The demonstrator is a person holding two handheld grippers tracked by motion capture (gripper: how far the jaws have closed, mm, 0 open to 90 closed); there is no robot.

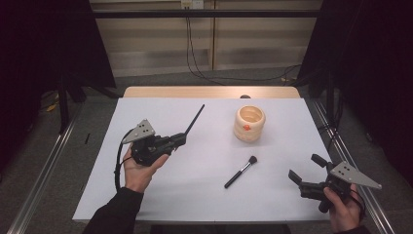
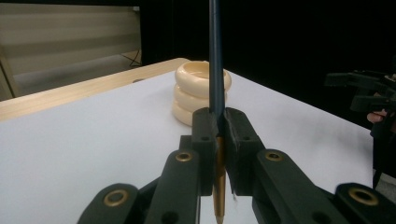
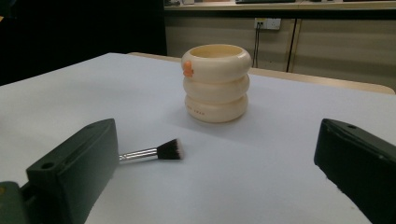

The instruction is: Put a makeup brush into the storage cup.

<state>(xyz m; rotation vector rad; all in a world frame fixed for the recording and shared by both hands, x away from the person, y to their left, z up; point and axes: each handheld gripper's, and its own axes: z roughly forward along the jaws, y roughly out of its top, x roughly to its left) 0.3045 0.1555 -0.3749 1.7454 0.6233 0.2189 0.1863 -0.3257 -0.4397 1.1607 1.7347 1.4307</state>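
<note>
My left gripper [image 1: 181,139] is held above the left half of the table, shut on a thin dark stick with a gold end [image 2: 215,56], maybe a slim brush; its long handle [image 1: 195,118] points up and away toward the cream holder. That cream ringed holder [image 1: 249,123] with a small orange mark stands upright at centre right, also seen as the holder [image 3: 215,84] and the holder [image 2: 198,93]. A black makeup brush [image 1: 241,171] lies flat in front of it, its bristles [image 3: 169,149] showing. My right gripper [image 1: 307,168] hovers open at the front right corner.
The white table top [image 1: 160,190] has a bare wooden strip [image 1: 209,91] along its far edge. Metal rails run on the floor at both sides. Cables hang down the back wall [image 1: 190,44].
</note>
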